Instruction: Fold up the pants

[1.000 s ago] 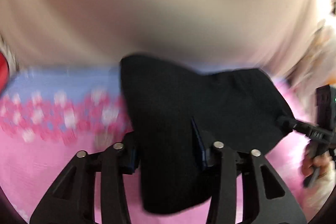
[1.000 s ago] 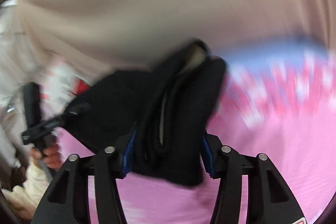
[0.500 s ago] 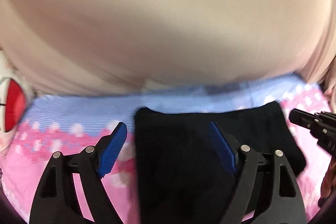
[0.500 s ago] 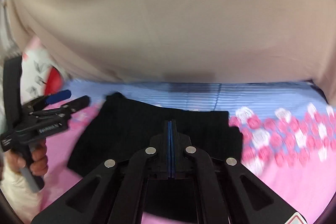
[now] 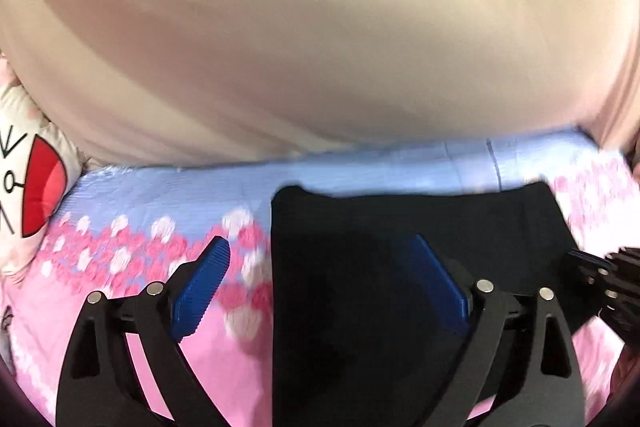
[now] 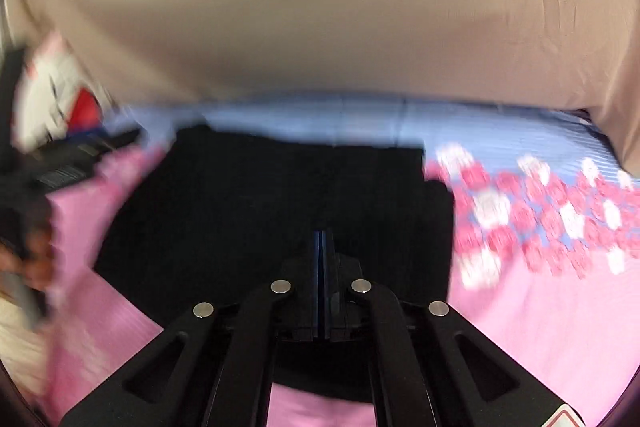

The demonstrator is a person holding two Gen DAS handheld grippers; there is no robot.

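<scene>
One cushion (image 5: 28, 187) beside pants (image 5: 400, 247).

We record the pants (image 5: 360, 267) as plain black, with no pattern we can make out. The bed cover (image 5: 120, 327) beneath them is pink, carrying a band of darker pink and white flowers, and turns pale blue with fine stripes along its far edge. The wall (image 5: 320, 27) behind is a uniform beige. At the left edge of the left wrist view we note a white cushion (image 5: 24, 195) bearing a red shape and black line marks. The left gripper (image 5: 320, 283) has a black frame with ribbed blue pads (image 5: 202, 291); the right gripper (image 6: 323, 247) is likewise black with blue pads.
</scene>
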